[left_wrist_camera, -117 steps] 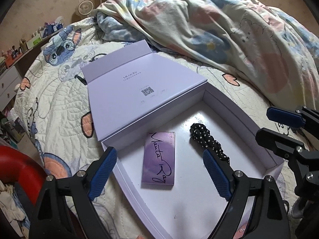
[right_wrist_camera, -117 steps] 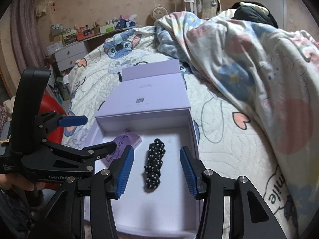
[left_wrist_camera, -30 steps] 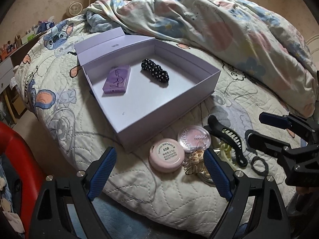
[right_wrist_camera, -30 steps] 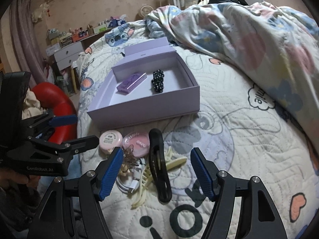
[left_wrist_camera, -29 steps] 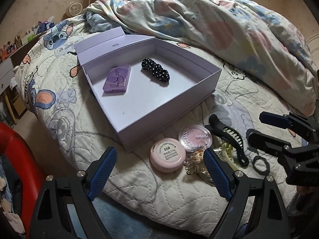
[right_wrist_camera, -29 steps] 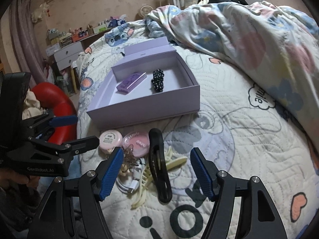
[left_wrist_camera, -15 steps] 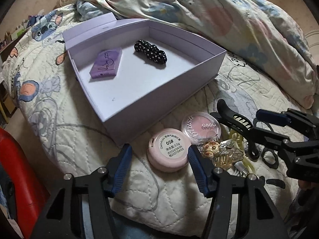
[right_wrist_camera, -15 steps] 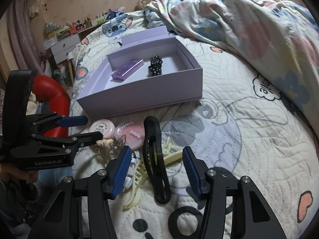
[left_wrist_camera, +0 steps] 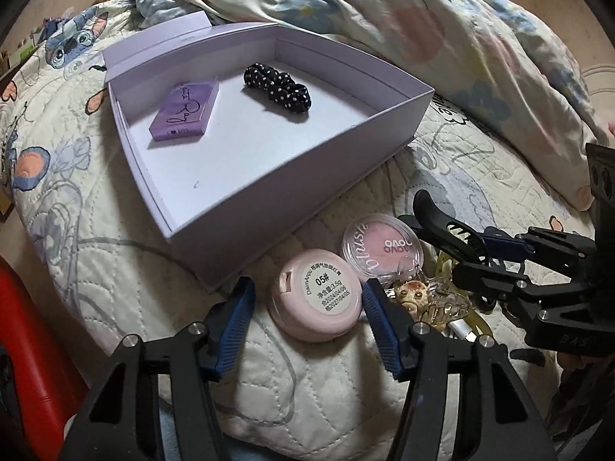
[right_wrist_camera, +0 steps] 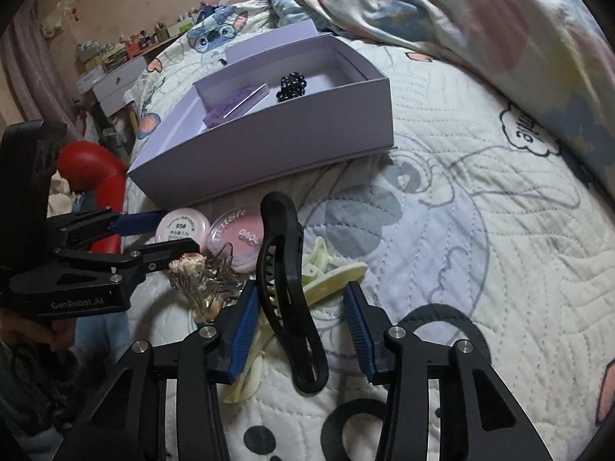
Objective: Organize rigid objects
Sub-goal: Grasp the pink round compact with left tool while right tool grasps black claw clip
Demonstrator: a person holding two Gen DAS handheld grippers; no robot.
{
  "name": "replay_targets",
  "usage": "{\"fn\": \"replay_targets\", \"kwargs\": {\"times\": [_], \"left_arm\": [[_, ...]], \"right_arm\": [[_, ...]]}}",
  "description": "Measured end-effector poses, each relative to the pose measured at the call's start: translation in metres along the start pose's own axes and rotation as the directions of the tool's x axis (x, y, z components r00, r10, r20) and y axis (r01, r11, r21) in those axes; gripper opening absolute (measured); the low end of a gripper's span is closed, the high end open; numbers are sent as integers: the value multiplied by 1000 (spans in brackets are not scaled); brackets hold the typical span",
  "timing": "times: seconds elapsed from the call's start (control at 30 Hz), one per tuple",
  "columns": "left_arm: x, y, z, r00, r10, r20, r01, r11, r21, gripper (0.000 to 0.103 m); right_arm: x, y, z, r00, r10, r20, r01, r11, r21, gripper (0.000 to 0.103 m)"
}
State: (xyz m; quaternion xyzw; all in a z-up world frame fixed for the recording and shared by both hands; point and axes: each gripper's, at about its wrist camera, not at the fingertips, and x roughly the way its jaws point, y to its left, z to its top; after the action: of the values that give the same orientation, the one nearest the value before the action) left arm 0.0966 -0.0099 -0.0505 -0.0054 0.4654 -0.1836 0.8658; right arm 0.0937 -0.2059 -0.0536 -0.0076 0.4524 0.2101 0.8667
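The bed (left_wrist_camera: 96, 207), covered by a cartoon-print quilt, fills both views, with a rumpled floral duvet (left_wrist_camera: 442, 27) heaped far beyond both grippers. Ahead of the left gripper (left_wrist_camera: 307, 299) and slightly to its left lies the open lilac box (left_wrist_camera: 292, 192), its lid flap standing up at the far side. Inside, well ahead of the gripper, rest a purple palette (left_wrist_camera: 184, 115) and, to its right, a black polka-dot scrunchie (left_wrist_camera: 278, 86).

The left gripper's blue pads are spread around a round pink compact (left_wrist_camera: 315, 296) with a white label on top; the right pad looks just beside or touching its rim, the left pad stands clear of it, so it is not pinched. Just beyond that compact, to the right, sits a clear-lidded pink blush pot (left_wrist_camera: 380, 247), touching it or nearly so.

The right gripper (right_wrist_camera: 300, 322) hangs over a long black claw clip (right_wrist_camera: 284, 292), which runs lengthwise between its pads; the jaws are closing, yet gaps show on both sides, so nothing is gripped. Under and left of that clip lies a cream hair clip (right_wrist_camera: 330, 276). Left of the right gripper, a clear claw clip with a shell ornament (right_wrist_camera: 200, 276) rests against the left gripper's near finger. A black hair tie (right_wrist_camera: 442, 319) lies partly hidden behind the right gripper's right finger.
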Motion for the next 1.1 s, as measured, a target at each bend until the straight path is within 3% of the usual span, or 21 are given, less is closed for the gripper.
{"fn": "replay_targets", "kwargs": {"times": [0.1, 0.37, 0.73, 0.93, 1.1], "left_arm": [[-1, 0, 1, 1000, 0, -8, 1, 1000, 13, 58], [-2, -3, -7, 999, 34, -30, -31, 993, 112, 58], [16, -13, -3, 997, 78, -6, -76, 985, 155, 58], [19, -13, -1, 998, 65, -3, -64, 990, 128, 58], [19, -12, 0, 997, 83, 7, -83, 992, 97, 51]], "right_arm": [[1, -1, 0, 1000, 9, -2, -9, 1000, 9, 44], [-2, 2, 1, 1000, 11, -1, -11, 1000, -11, 27], [-6, 1, -3, 1000, -9, 7, 10, 1000, -15, 27], [-3, 0, -2, 1000, -2, 2, 2, 1000, -3, 27], [-4, -2, -1, 1000, 13, 3, -13, 1000, 19, 25]]}}
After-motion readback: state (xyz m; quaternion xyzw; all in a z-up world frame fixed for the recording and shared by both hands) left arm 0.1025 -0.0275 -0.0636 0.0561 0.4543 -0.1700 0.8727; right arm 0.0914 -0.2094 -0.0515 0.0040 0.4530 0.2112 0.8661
